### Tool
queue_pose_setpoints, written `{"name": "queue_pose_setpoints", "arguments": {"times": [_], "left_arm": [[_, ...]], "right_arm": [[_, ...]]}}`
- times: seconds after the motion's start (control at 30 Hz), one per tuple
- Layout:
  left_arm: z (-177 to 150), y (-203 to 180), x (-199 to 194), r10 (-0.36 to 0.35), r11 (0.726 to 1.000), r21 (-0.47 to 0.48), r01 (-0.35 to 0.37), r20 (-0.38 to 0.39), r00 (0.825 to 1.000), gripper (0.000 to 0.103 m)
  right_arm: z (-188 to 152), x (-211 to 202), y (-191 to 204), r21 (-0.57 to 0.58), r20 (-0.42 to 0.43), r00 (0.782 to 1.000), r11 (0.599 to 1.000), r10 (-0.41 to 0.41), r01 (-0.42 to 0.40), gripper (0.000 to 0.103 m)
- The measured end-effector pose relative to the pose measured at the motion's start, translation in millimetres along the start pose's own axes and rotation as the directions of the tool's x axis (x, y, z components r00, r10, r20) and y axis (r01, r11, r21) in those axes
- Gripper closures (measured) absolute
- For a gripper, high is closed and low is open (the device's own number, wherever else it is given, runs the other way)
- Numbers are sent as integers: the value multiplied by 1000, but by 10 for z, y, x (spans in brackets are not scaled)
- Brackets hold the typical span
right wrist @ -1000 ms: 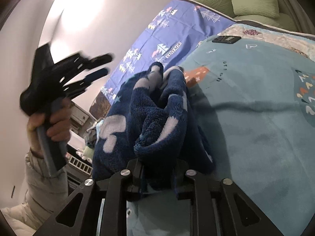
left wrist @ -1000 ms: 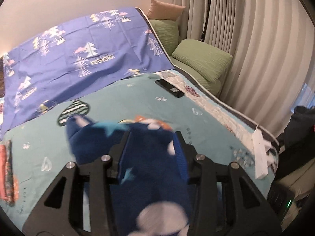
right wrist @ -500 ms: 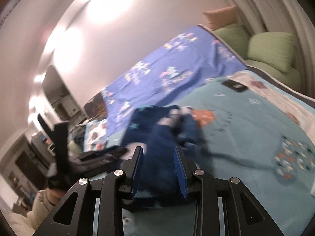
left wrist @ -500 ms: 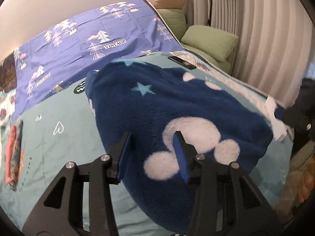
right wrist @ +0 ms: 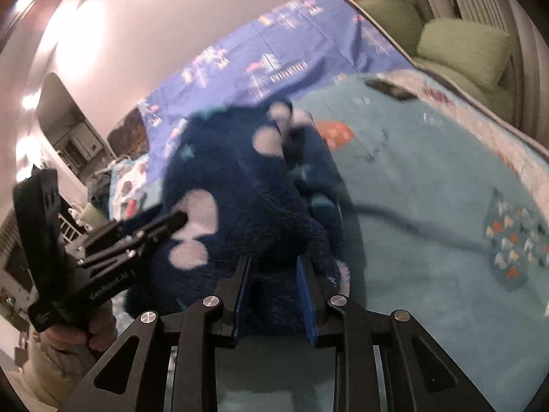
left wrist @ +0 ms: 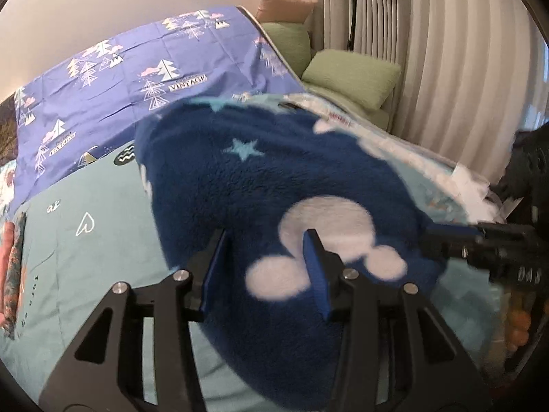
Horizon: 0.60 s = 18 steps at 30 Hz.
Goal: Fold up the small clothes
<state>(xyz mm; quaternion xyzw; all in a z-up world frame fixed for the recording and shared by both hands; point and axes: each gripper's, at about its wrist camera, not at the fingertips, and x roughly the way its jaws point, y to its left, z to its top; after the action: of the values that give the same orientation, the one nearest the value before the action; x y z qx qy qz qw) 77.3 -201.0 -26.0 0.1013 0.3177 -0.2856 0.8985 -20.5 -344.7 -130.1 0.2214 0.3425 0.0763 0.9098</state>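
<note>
Where fleece garment [left wrist: 274, 185] ends, teal bedspread [left wrist: 96, 250].

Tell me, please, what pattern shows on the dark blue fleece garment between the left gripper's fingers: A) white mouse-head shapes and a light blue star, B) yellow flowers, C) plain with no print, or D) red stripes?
A: the left wrist view shows the navy fleece garment bearing white mouse-head shapes and a light blue star, with the left gripper around it.

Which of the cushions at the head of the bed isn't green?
The tan cushion, farthest back against the wall; the two green cushions sit in front of it.
</note>
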Motion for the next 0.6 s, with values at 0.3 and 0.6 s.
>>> {"name": "queue_pose_setpoints", "arguments": {"times": [0.3,0.6], "left_arm": [[-300,-124,-135,-9,997,78,12,-28,1000,53],[-210,-68,-207,-81,993,81,83,-28,996,51]], "right_arm": [[439,-98,362,-142,94,993,989,65,-51,75],[415,520,162,-88,-84,996,996,-30,22,75]]}}
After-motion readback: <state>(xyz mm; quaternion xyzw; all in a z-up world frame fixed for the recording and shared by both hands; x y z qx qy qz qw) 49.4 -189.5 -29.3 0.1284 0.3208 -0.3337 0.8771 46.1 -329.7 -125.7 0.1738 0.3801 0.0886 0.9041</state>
